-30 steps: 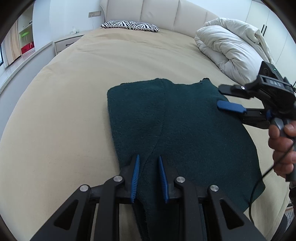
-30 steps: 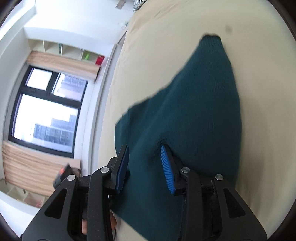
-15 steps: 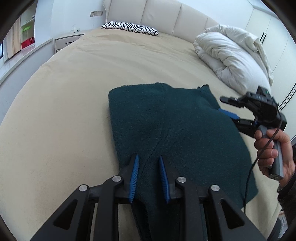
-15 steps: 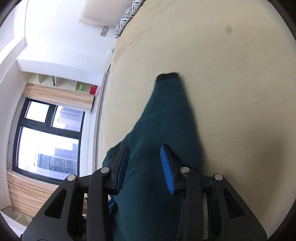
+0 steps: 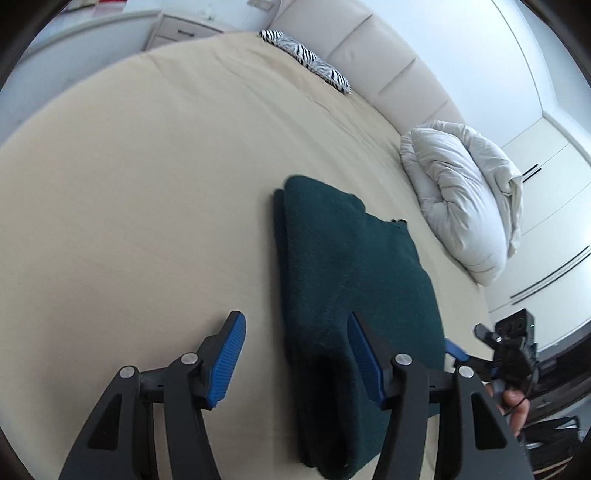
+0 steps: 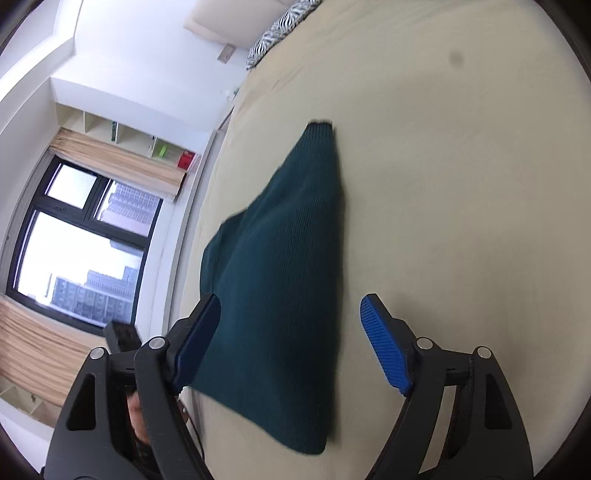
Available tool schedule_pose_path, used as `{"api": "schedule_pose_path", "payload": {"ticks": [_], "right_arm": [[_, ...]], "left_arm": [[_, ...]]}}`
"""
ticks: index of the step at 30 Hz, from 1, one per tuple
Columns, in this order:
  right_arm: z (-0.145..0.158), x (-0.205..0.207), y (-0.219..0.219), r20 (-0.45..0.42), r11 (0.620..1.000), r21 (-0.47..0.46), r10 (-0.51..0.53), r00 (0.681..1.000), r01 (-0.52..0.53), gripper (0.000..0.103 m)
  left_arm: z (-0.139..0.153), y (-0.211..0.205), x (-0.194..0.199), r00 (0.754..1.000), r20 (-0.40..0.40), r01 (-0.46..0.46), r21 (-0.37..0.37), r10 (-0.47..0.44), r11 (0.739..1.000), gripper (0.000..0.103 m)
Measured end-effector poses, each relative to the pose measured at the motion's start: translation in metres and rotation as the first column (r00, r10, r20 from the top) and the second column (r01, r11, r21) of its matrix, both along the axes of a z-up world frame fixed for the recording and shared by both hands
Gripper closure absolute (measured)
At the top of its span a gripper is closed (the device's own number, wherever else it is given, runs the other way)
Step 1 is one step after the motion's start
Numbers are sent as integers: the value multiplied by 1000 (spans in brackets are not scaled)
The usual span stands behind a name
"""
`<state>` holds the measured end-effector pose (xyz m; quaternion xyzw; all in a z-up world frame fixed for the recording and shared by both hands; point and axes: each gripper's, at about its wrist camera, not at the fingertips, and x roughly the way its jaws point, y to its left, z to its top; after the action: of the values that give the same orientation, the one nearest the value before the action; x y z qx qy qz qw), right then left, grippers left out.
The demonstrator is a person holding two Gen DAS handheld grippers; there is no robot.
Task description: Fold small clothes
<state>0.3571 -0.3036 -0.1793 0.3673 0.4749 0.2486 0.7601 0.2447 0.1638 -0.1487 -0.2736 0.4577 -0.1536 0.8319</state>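
Observation:
A dark green knitted garment (image 5: pixel 351 280) lies folded and flat on the beige bed (image 5: pixel 147 177); it also shows in the right wrist view (image 6: pixel 280 280). My left gripper (image 5: pixel 295 354) is open and empty, its jaws spread over the garment's near left edge, a little above it. My right gripper (image 6: pixel 291 339) is open and empty, its jaws spread over the garment's near end. The right gripper also shows at the lower right of the left wrist view (image 5: pixel 458 350), beside the garment's right edge.
A white duvet (image 5: pixel 465 195) is bunched at the bed's right side. A zebra-striped pillow (image 5: pixel 306 59) lies by the padded headboard. A nightstand (image 5: pixel 181 29) stands at the far left. A window (image 6: pixel 74 258) and shelves (image 6: pixel 122 136) are beyond the bed.
Both grippers have opened and let go of the garment. The garment is now folded narrower. The left gripper has swung left and tilted; the right gripper has dropped back to the garment's near right.

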Motion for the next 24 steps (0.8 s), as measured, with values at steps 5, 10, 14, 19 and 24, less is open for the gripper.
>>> {"api": "schedule_pose_path", "payload": {"ticks": [5, 10, 14, 19, 24], "right_arm": [[-18, 1, 22, -40, 999, 5, 36, 999, -36, 25], [-33, 4, 33, -86, 996, 26, 84, 993, -82, 26], [-40, 10, 46, -102, 994, 32, 107, 989, -104, 31], [-43, 17, 58, -118, 993, 5, 119, 986, -119, 39], [-35, -2, 59, -107, 994, -33, 104, 989, -108, 53]], "left_arm": [[-18, 1, 20, 998, -67, -3, -127, -6, 992, 40], [-22, -12, 37, 990, -118, 59, -142, -76, 988, 40], [-21, -29, 48, 981, -152, 106, -107, -122, 989, 39], [-24, -34, 56, 978, -173, 102, -106, -119, 989, 54], [-25, -32, 52, 981, -171, 73, -133, -95, 988, 74]]}}
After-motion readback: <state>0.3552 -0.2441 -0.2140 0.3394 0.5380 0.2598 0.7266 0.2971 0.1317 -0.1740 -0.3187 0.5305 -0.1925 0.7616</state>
